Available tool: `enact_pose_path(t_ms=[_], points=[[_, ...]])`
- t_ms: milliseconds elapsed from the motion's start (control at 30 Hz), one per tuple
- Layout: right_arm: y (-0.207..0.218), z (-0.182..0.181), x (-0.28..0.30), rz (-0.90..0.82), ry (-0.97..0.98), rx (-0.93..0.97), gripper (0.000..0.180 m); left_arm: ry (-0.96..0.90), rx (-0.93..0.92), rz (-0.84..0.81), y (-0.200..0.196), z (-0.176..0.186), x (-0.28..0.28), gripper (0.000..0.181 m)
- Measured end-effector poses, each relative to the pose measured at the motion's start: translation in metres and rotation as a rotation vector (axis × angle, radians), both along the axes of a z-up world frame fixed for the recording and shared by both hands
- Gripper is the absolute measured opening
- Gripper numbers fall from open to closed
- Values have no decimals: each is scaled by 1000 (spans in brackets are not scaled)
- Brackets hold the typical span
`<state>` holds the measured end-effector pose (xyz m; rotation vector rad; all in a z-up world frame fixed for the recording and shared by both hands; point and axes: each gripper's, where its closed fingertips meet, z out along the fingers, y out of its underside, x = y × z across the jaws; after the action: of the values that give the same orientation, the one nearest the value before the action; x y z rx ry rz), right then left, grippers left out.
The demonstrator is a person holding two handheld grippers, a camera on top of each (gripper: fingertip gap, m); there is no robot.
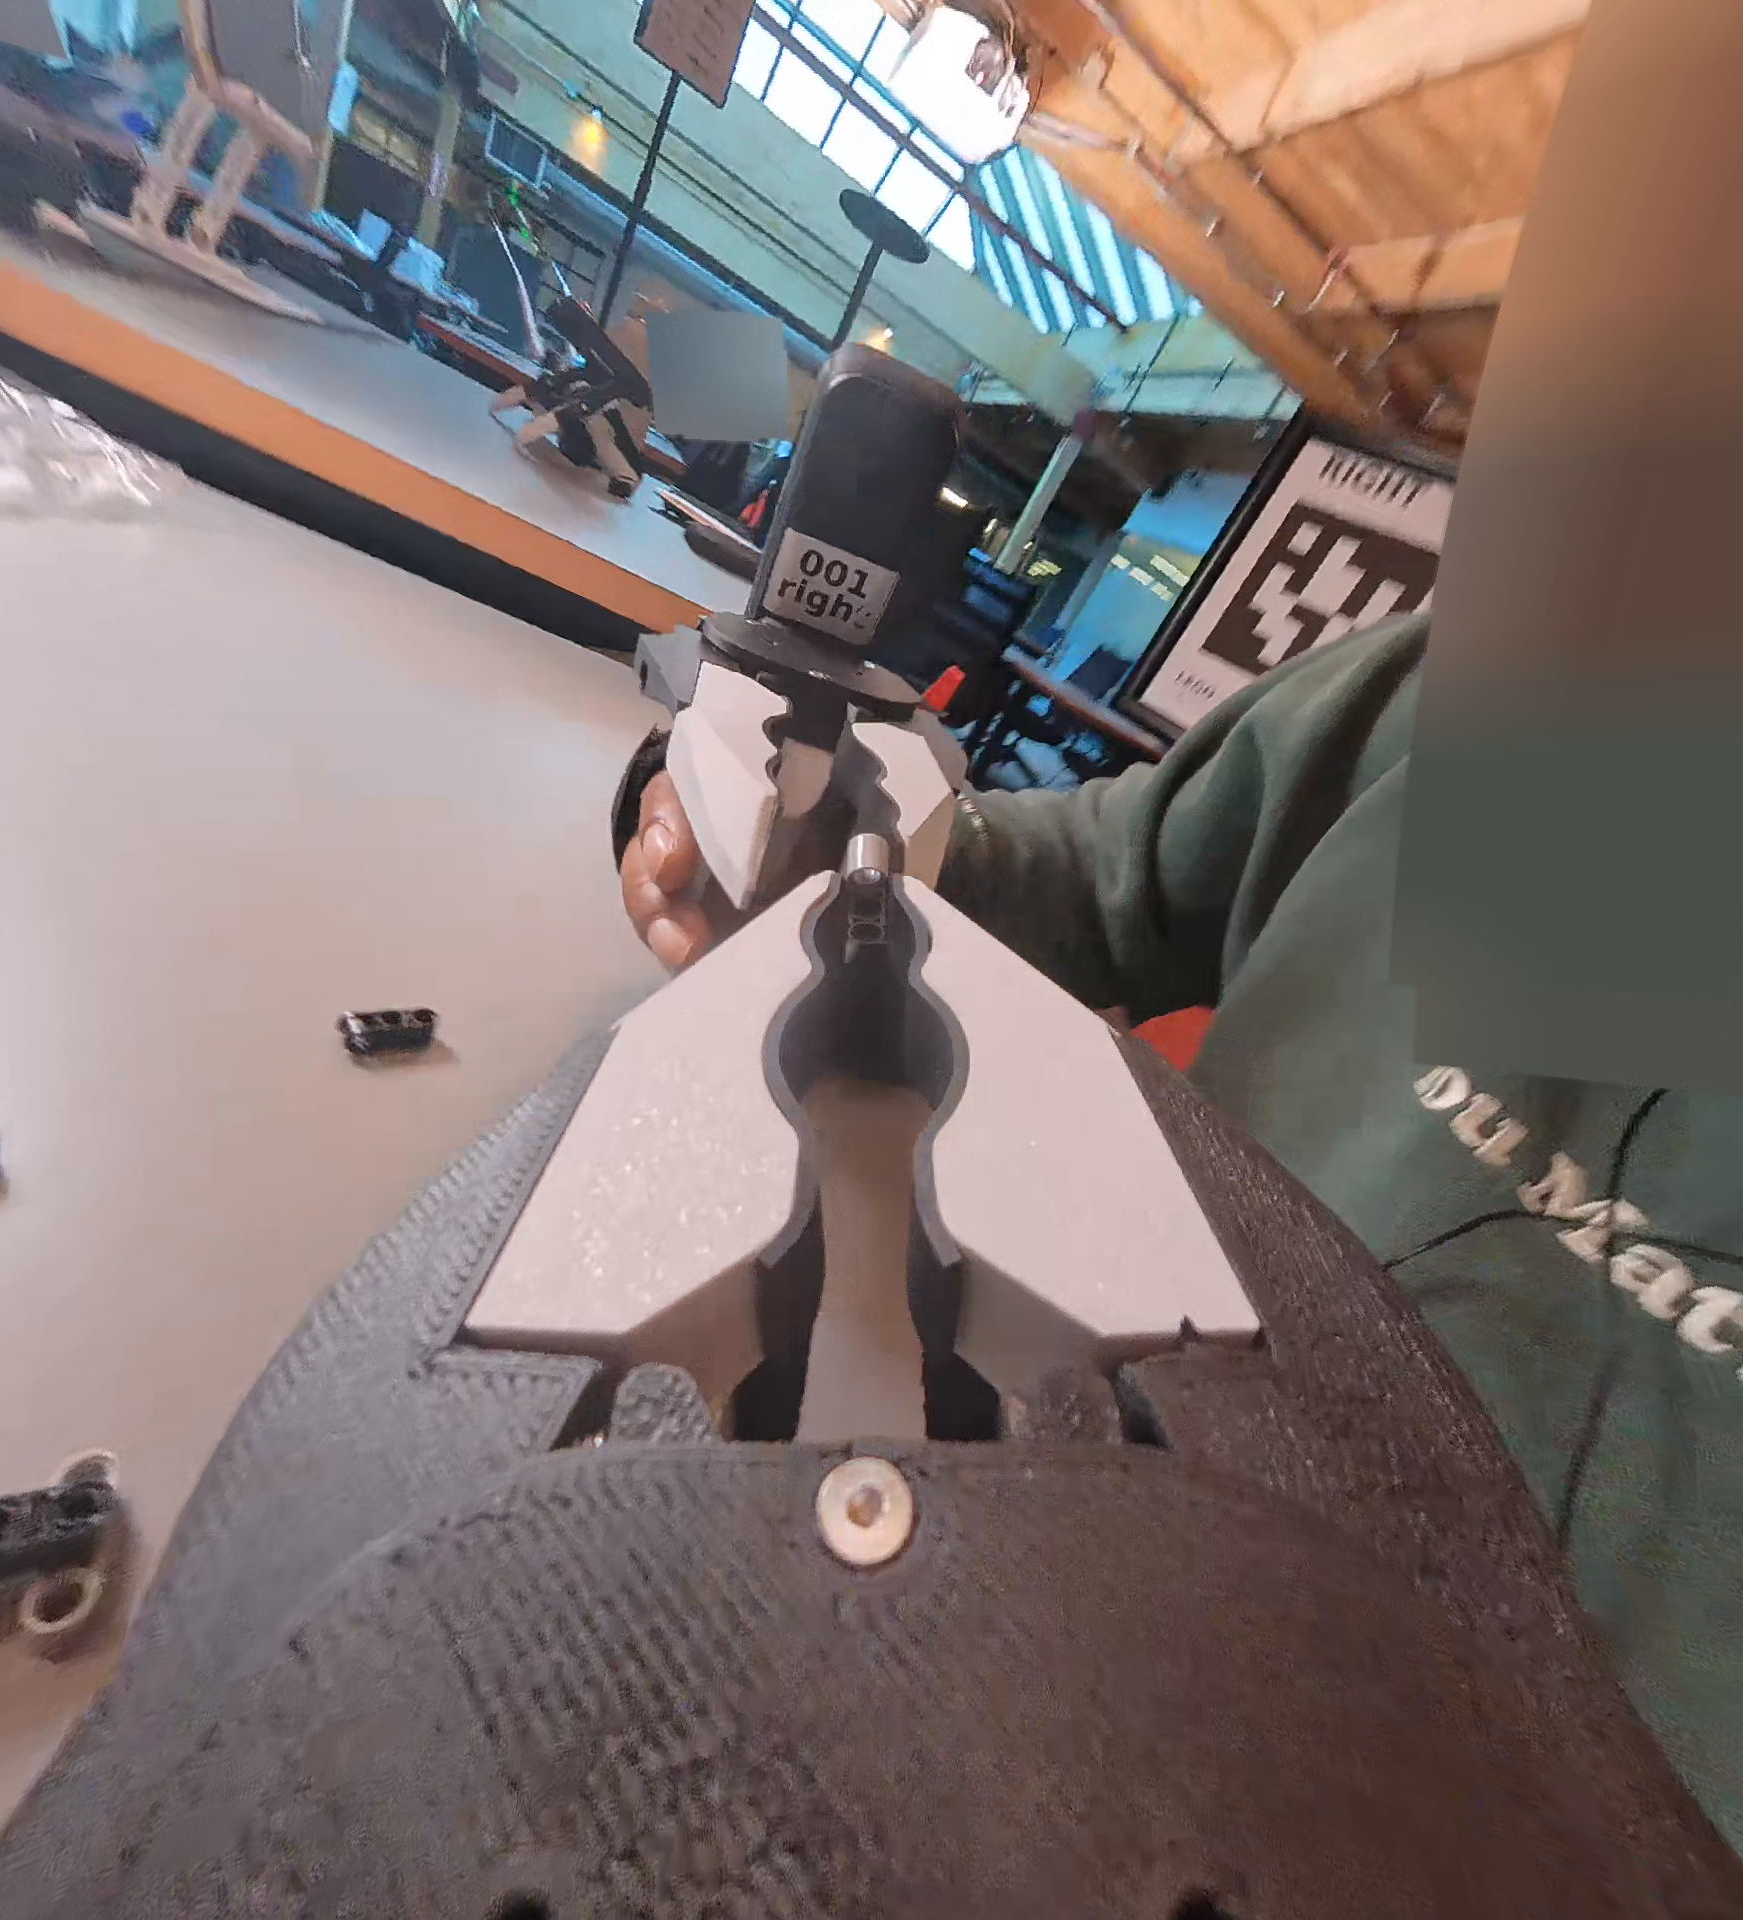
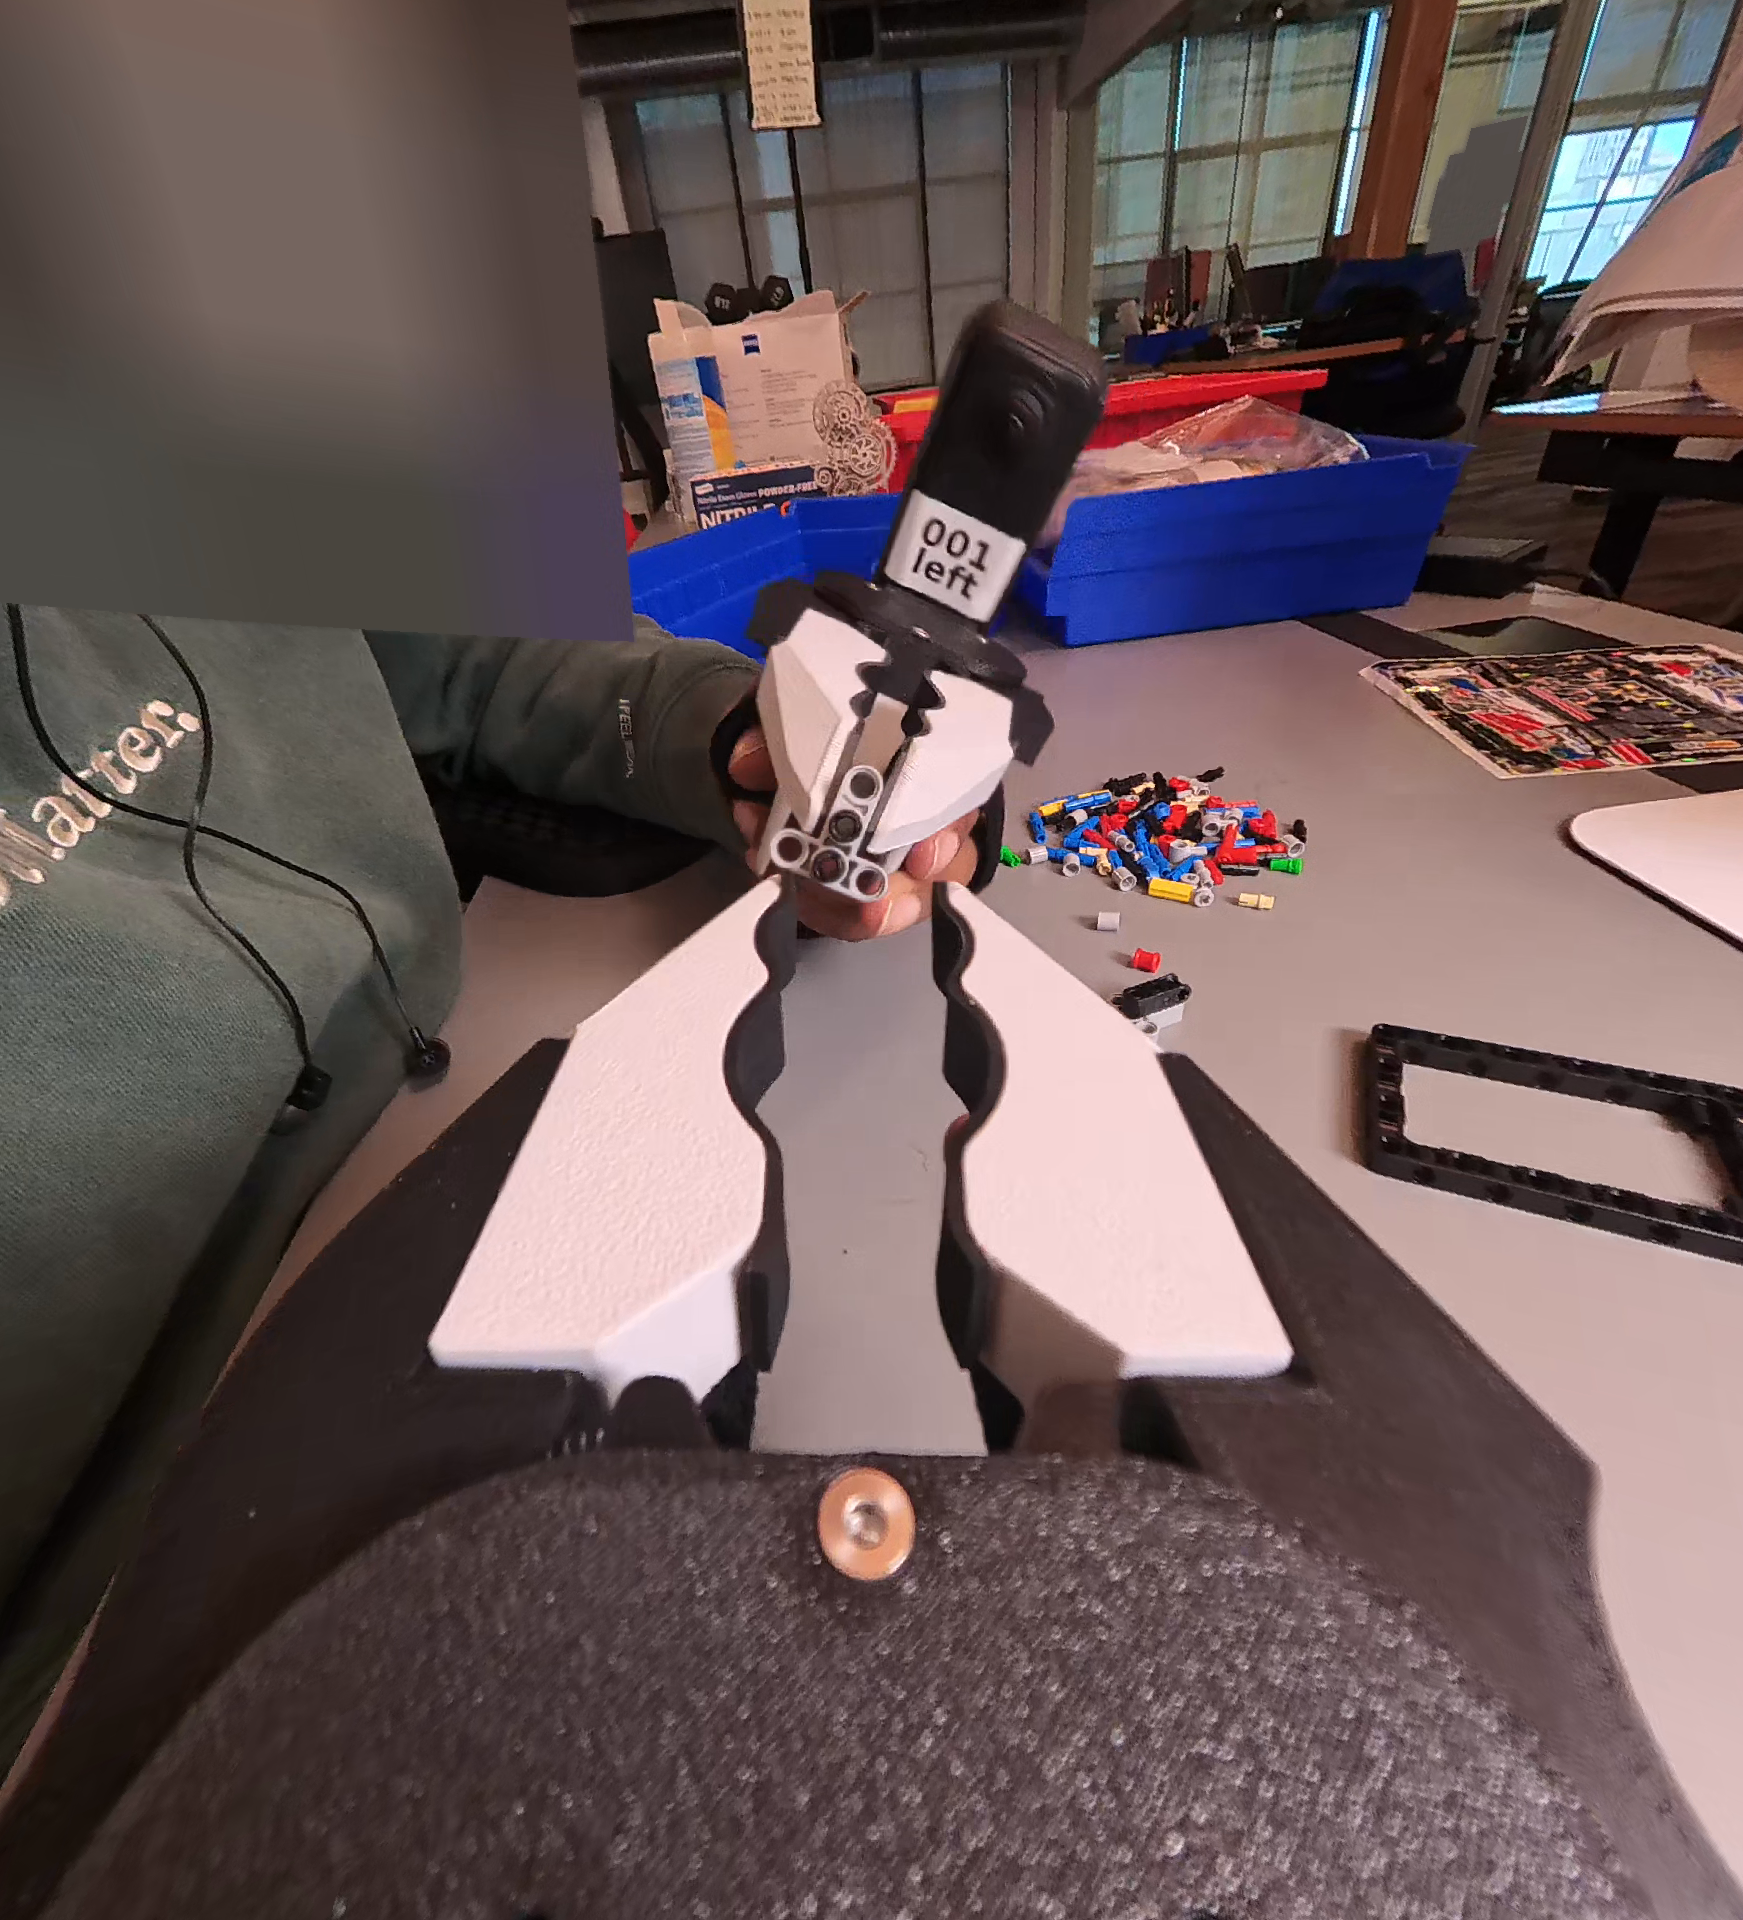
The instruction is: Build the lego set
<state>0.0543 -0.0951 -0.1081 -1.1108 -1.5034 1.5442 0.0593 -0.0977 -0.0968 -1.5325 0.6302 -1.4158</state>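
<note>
A small grey lego piece is clamped in the left gripper at 12 o'clock. The right gripper is held apart, empty. Most pieces are left loose at 1 o'clock; little is built.

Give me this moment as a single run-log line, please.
left gripper: shut on grey lego piece | right gripper: open, empty, facing it | black frame: on table

White stickers on both camera stalks, glove box — printed.
</note>
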Motion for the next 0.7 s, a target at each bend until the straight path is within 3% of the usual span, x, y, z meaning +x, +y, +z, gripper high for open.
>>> enact_pose_path(t_ms=[167,367,700], points=[[-11,-6,-1,43,-44,9,38,99,200,66,-4,1,4,6],[-13,-3,-2,23,-24,50,22,180,351,99,-7,-2,6,6],[-5,-19,-3,-69,-83,271,22,280,380,113,-2,-18,3,7]])
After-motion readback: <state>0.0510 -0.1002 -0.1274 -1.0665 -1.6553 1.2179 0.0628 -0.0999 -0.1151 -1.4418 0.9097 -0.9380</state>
